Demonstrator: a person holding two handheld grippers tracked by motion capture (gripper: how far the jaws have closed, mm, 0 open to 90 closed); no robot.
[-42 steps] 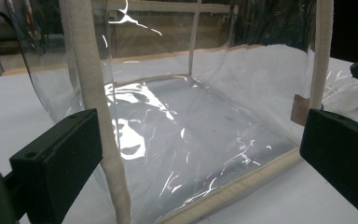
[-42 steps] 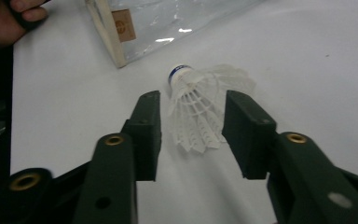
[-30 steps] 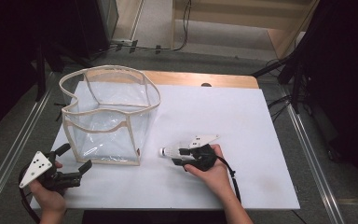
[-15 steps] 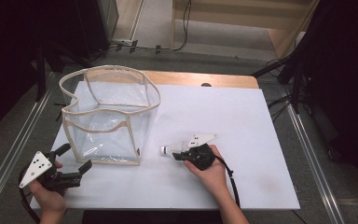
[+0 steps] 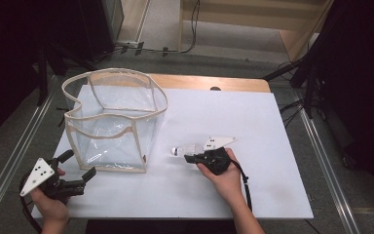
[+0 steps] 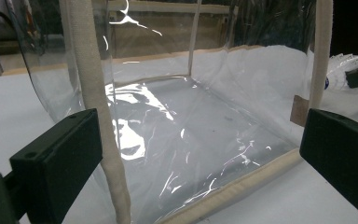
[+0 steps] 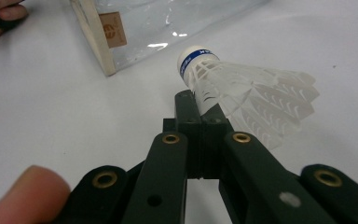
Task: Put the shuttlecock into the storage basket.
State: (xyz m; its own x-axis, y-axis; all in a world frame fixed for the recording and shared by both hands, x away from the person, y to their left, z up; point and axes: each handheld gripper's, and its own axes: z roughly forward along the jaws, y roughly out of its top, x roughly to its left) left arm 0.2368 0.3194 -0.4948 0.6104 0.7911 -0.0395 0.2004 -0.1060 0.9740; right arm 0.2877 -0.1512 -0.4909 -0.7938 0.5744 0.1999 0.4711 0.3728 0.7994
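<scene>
A white shuttlecock with a blue band on its cork lies on its side on the white table, cork toward the bag. My right gripper is shut on the edge of its skirt; up close the shuttlecock sticks out past the closed right gripper. A clear plastic bag with cream trim stands open at the left. My left gripper is open at the bag's front left corner, the bag showing between the jaws of the left gripper.
A bare wooden strip runs along the table's back edge. Metal rails flank the table. The bag's corner with a brown label is close to the shuttlecock. The person's other hand is at the far corner.
My right gripper and the shuttlecock have edged slightly to the right. The left gripper and the bag have stayed put.
</scene>
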